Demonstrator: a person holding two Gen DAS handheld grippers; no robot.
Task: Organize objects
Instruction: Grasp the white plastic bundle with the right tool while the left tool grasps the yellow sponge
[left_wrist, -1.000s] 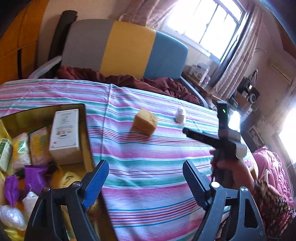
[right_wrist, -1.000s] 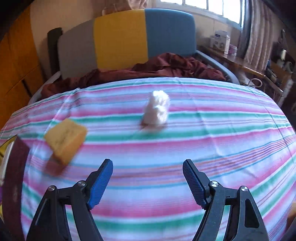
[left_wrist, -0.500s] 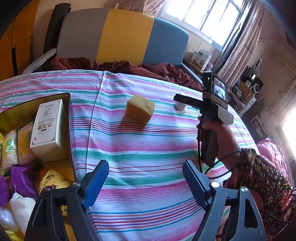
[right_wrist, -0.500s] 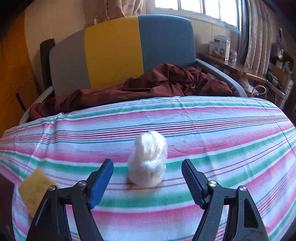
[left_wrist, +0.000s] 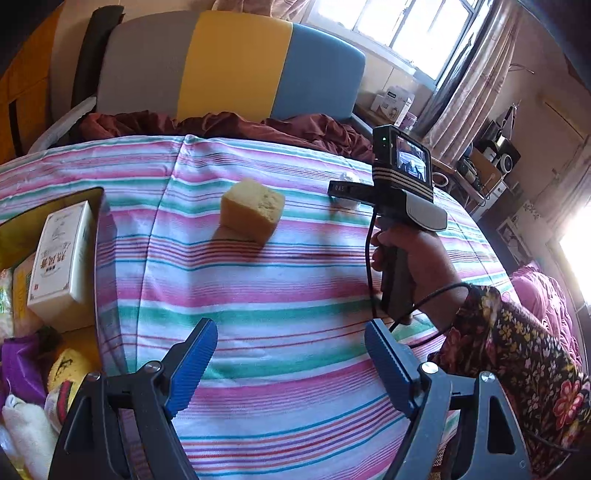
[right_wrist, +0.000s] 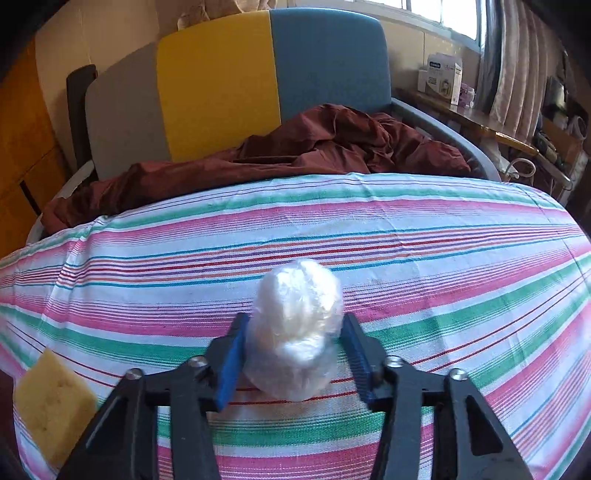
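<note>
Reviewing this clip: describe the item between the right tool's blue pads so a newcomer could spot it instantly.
On the striped tablecloth, in front of the grey, yellow and blue chair, the right tool has just been closing around a white wrapped bundle. It is glossy, lumpy and white, unlike the yellow sponge block lying to its left.

Both views look forward and steeply down along their own fingers across the striped tablecloth (left_wrist: 303, 288) toward the far tri-coloured chair (right_wrist: 221, 85). The left view sits farther back and left, taking in the right gripper (left_wrist: 341, 190). The right view is nearer the far edge. Both share the yellow sponge (left_wrist: 252, 209).
</note>
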